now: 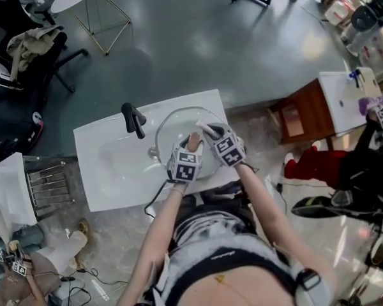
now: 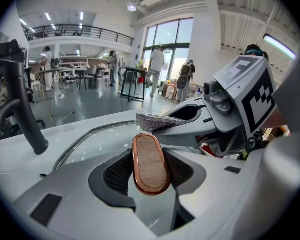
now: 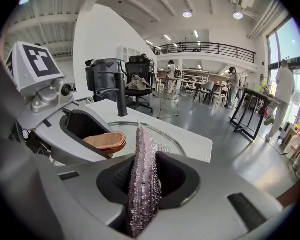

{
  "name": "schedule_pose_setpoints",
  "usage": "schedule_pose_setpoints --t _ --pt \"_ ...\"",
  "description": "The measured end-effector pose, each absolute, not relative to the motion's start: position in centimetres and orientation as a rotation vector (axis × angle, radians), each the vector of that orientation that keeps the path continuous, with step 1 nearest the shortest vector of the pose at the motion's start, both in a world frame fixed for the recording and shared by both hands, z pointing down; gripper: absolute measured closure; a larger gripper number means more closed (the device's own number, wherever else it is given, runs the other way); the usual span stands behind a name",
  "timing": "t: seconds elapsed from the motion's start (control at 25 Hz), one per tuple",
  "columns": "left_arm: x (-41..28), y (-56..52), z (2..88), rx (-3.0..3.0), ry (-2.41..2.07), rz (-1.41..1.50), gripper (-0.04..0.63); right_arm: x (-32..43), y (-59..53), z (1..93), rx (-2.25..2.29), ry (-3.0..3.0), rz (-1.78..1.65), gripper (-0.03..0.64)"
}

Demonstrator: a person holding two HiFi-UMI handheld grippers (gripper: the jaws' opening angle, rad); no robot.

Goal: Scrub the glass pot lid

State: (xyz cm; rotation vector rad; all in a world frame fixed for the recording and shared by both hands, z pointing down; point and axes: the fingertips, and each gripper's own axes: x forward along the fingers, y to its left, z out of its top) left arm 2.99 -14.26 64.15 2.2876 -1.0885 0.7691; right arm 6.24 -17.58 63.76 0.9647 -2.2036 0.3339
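Reaching arms [image 1: 163,225] over sink's [image 1: 102,196] near edge, clamping lid knob [image 2: 151,163] in left gripper [image 1: 190,150], pinching scourer [image 3: 142,184] in right gripper [image 1: 208,133].

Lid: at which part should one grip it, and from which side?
Grip the handle raised at the centre of the lid, from the near side, jaws across its narrow width: it is oblong, and smooth glass would likely slip. The left gripper grips it so.

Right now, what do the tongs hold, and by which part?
The left tongs grip the glass pot lid by its copper-rimmed handle; right tongs pinch a scouring cloth by one end.
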Motion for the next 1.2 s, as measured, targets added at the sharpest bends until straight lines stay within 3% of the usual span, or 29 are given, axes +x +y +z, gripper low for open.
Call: schedule_pose_setpoints --t 1.2 --pt "3.2 -14.3 64.7 2.280 -1.108 0.771 0.411 0.1 -22.0 64.2 0.564 -2.244 0.199 0.525"
